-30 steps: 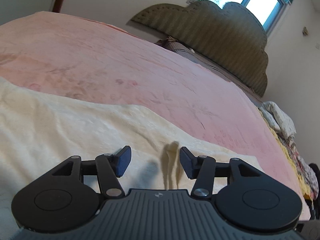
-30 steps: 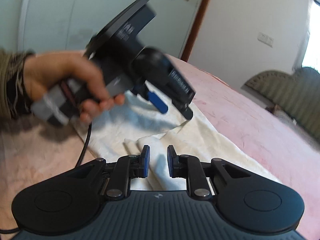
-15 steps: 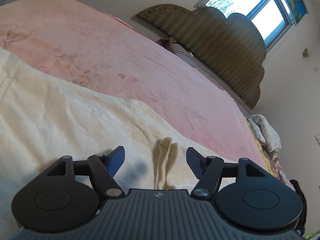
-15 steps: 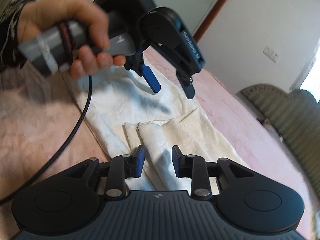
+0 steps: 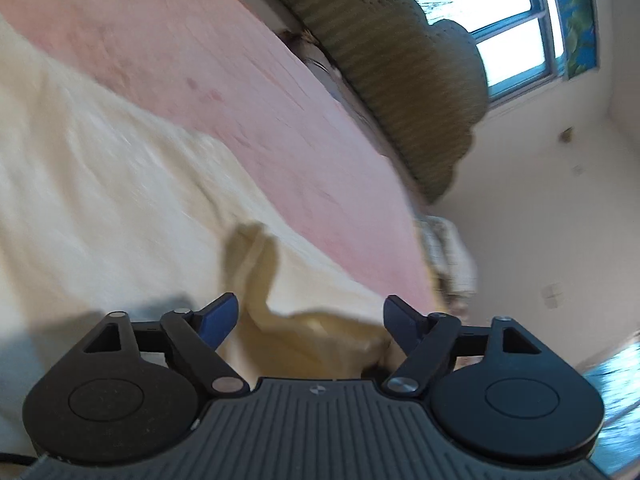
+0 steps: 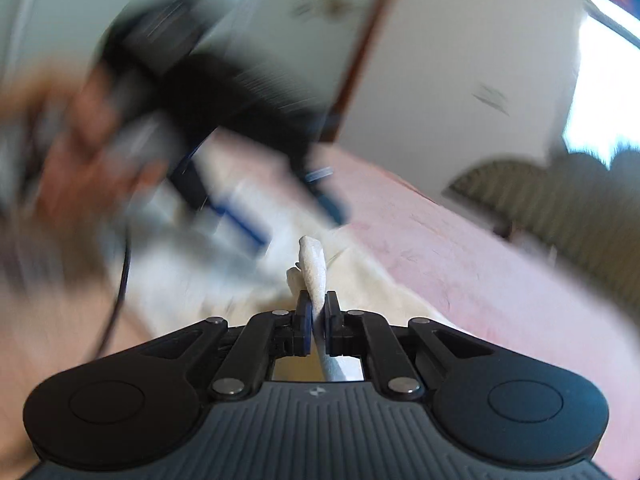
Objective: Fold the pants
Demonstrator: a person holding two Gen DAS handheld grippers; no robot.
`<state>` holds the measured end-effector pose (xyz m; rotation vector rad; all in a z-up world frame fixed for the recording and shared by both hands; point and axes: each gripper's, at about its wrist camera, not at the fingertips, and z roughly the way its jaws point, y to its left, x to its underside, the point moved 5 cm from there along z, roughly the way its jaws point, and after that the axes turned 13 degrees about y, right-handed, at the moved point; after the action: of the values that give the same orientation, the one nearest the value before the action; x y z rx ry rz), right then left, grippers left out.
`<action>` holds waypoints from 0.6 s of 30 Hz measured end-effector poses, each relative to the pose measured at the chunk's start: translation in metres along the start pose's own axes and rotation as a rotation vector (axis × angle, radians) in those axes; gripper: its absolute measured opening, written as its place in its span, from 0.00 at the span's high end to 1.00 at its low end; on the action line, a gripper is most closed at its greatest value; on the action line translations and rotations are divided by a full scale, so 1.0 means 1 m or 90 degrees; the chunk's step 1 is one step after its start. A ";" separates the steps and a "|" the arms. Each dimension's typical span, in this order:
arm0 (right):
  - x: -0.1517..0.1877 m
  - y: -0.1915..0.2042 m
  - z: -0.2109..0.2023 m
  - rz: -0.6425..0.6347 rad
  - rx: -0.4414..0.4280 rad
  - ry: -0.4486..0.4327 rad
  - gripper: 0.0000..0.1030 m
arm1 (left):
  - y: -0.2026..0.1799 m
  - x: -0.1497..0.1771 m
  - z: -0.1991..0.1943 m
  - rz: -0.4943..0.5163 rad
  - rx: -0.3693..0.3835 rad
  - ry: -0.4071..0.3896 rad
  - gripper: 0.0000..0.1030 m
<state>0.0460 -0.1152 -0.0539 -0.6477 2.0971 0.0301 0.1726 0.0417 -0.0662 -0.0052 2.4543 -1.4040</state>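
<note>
Cream pants lie spread on a pink bed. In the left wrist view, my left gripper is open wide and empty, just above a raised fold of the cloth. In the right wrist view, my right gripper is shut on a pinched edge of the pants, which sticks up between the pads. The left gripper shows there too, blurred, held in a hand at the upper left above the pants.
A green padded headboard stands at the far end of the bed under a window. A bundle of bedding lies off the bed's right edge. A black cable hangs from the left gripper.
My right gripper has closed on an edge of the pants. My left gripper has opened wider and swung fast over the cloth; both views are now blurred by motion.
</note>
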 end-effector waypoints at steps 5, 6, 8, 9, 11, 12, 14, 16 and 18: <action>-0.007 -0.058 -0.025 0.193 -0.104 -0.065 0.94 | 0.000 -0.005 0.028 -0.066 0.096 0.022 0.11; -0.007 -0.060 -0.027 0.198 -0.111 -0.069 0.94 | 0.001 -0.007 0.033 -0.070 0.093 0.016 0.12; -0.007 -0.052 -0.028 0.177 -0.104 -0.065 0.94 | 0.006 -0.012 0.043 -0.079 0.076 0.001 0.24; -0.007 -0.044 -0.026 0.155 -0.103 -0.061 0.94 | 0.008 -0.014 0.048 -0.080 0.070 0.002 0.48; -0.007 -0.028 -0.022 0.116 -0.106 -0.049 0.94 | 0.011 -0.018 0.054 -0.076 0.044 0.010 0.77; -0.006 -0.020 -0.020 0.096 -0.106 -0.041 0.94 | 0.011 -0.019 0.054 -0.061 0.024 0.002 0.80; -0.005 -0.005 -0.015 0.063 -0.099 -0.026 0.94 | 0.004 -0.022 0.047 0.008 -0.045 -0.033 0.85; -0.002 0.004 -0.008 0.045 -0.099 -0.006 0.94 | -0.003 -0.022 0.042 0.072 -0.125 -0.066 0.85; 0.003 0.006 0.003 0.044 -0.109 0.025 0.94 | -0.003 -0.022 0.044 0.099 -0.170 -0.062 0.85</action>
<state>0.0443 -0.1101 -0.0595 -0.6817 2.1703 0.2390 0.2053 0.0064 -0.0789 0.0548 2.4820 -0.9822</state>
